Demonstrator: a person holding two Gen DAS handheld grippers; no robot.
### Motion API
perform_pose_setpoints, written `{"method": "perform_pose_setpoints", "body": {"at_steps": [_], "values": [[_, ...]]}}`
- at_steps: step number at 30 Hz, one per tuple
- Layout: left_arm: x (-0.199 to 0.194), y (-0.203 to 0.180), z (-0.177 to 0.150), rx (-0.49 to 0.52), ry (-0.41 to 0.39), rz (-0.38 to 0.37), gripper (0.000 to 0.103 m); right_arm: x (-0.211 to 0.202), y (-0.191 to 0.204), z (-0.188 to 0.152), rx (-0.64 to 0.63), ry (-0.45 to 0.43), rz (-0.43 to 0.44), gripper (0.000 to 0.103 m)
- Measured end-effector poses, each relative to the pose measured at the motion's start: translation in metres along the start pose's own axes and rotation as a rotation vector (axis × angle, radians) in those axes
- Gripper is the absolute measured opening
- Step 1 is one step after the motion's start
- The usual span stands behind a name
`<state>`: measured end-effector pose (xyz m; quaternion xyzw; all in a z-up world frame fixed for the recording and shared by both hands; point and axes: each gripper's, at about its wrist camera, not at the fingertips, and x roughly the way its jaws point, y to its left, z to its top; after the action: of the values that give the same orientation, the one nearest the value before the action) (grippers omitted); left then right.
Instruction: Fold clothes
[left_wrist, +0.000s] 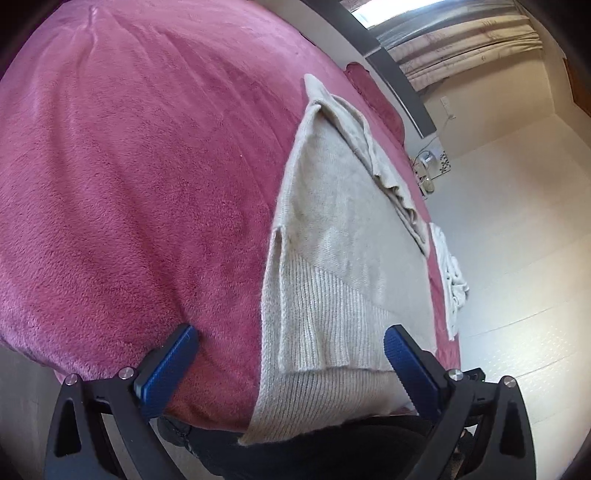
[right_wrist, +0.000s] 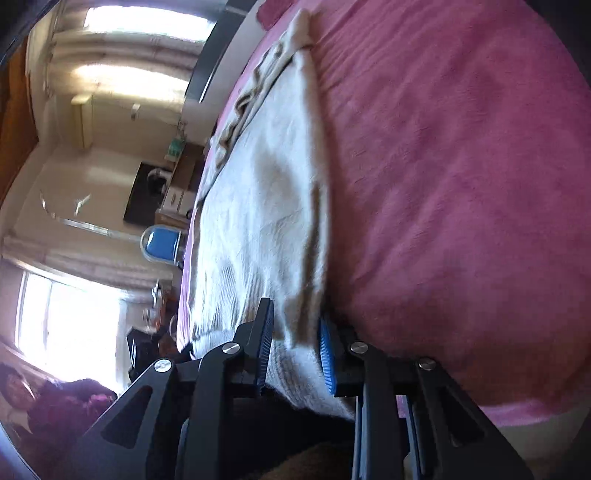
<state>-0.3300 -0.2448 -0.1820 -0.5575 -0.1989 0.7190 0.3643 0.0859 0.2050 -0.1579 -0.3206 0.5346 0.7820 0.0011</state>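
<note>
Beige sweater (left_wrist: 332, 236) flat on pink bed (left_wrist: 129, 184), left tool (left_wrist: 288, 369) wide open over its hem, right tool (right_wrist: 293, 350) half-closed around the hem edge.

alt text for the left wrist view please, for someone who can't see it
A beige knitted sweater lies spread on a pink fleece blanket covering a bed, its ribbed hem hanging over the near edge. The left gripper is open just above that hem, holding nothing. A small pale cloth lies at the bed's right edge, with pale floor beyond.
</note>
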Motion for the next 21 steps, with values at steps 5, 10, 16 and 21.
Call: {"method": "perform_pose_setpoints", "body": {"at_steps": [5,10,16,21], "values": [[-0.004,0.002,-0.001,-0.020,-0.003,-0.015,0.103,0.004,0.010,-0.003,-0.024,0.000,-0.051,0.006],[-0.007,0.007,-0.002,-0.057,-0.007,-0.039,0.103,0.001,0.014,-0.005,-0.021,0.001,-0.067,0.006],[0.007,0.006,0.006,-0.087,0.021,-0.089,0.103,0.004,0.018,-0.004,-0.020,0.008,-0.074,0.006],[0.020,-0.002,0.008,-0.087,0.047,-0.144,0.101,0.005,0.014,-0.004,-0.007,0.008,-0.066,0.007]]}}
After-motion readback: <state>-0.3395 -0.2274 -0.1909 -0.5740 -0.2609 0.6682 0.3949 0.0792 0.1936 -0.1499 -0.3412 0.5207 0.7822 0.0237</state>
